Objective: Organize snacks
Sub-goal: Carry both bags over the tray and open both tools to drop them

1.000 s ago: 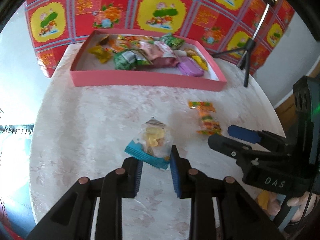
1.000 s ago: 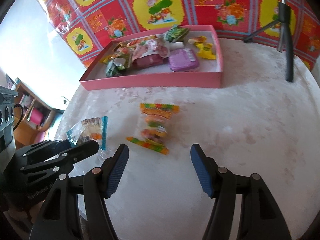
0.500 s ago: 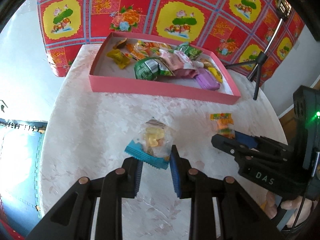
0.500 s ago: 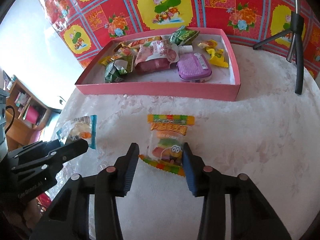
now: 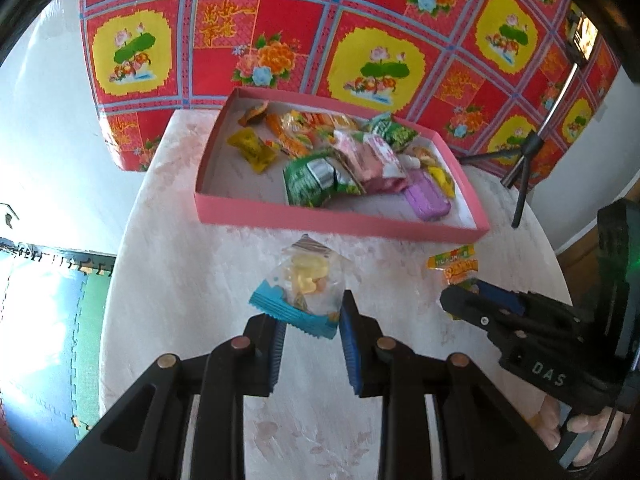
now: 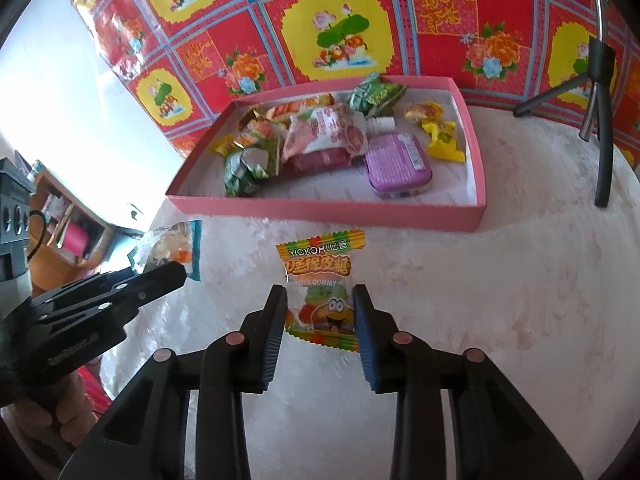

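Observation:
My left gripper [image 5: 312, 320] is shut on a clear packet with a blue end and yellow sweets [image 5: 304, 292], held just above the marbled table. My right gripper [image 6: 320, 312] is closing, and its pads press both sides of a colourful gummy packet [image 6: 320, 280]. An open pink box [image 6: 320, 212] lies just beyond both packets and holds several snacks: green bags, a pink pouch, a purple tin and yellow sweets. The left view shows the pink box [image 5: 340, 224], the gummy packet [image 5: 454, 266] and the right gripper [image 5: 468, 304] at right. The right view shows the left gripper [image 6: 176, 272] and its packet [image 6: 172, 244] at left.
A black tripod [image 6: 604, 120] stands on the round table to the right of the box. A red and yellow patterned cloth [image 5: 360, 40] hangs behind. The table's left edge [image 5: 120, 280] drops to a blue and green floor mat. A hand [image 5: 580, 428] grips the right tool.
The right jaws went from wide open to pinching the gummy packet. Both grippers moved forward toward the pink box, and the left one kept hold of its packet.

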### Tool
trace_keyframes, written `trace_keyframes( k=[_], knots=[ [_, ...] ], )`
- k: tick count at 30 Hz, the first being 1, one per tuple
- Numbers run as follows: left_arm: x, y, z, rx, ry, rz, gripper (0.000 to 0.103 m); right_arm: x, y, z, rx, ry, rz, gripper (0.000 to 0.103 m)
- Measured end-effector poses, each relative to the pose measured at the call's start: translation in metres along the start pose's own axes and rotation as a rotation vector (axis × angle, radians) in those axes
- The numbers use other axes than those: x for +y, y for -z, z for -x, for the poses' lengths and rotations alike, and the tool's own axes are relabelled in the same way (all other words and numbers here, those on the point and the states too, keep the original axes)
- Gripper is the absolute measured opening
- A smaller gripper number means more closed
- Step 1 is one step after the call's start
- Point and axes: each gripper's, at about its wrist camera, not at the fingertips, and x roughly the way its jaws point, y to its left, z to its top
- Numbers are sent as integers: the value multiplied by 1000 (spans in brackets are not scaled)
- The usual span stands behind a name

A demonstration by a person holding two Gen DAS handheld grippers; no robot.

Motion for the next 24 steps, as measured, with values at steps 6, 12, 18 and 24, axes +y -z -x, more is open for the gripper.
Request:
trace_keyframes(
  k=[6, 12, 18, 24],
  knots=[
    [2, -13, -6, -24, -13, -2, 26, 4, -20, 3, -28, -9, 13, 34],
    [6, -29, -12, -56, -23, 0, 26, 3, -39, -1, -53, 1, 22, 34],
    [12, -49, -23, -64, -42, -1, 26, -3, -53, -9, -67, 18, 13, 34],
    [18, -65, -40, -57, -59, 15, 26, -11, -62, -22, -63, 41, -3, 34]
  ],
)
